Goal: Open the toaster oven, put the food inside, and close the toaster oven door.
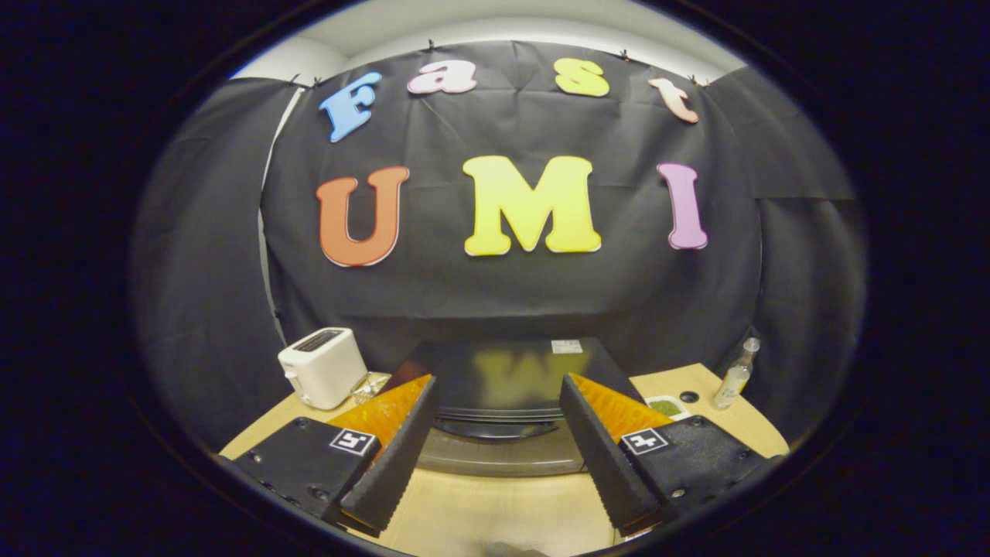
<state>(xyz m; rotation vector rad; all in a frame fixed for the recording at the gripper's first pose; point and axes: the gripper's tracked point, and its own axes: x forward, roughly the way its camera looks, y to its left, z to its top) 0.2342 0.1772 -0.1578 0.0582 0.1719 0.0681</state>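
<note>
The black toaster oven [503,371] stands on the wooden table [479,510] just ahead of my fingers, and I look down on its glossy top. Its door is shut, with a dark handle [495,429] across the upper front and a grey curved front [503,458] below it. My gripper [496,383] is open wide and holds nothing. Its fingers hover over the oven's front edge, one on each side of the handle. A small white dish with something green [665,405] lies right of the oven, partly hidden by my right finger.
A white slot toaster [321,367] stands left of the oven, with a crinkled clear wrapper [370,384] beside it. A clear bottle [736,375] and a small dark round spot [689,397] are on the table to the right. Black cloth walls close the booth behind.
</note>
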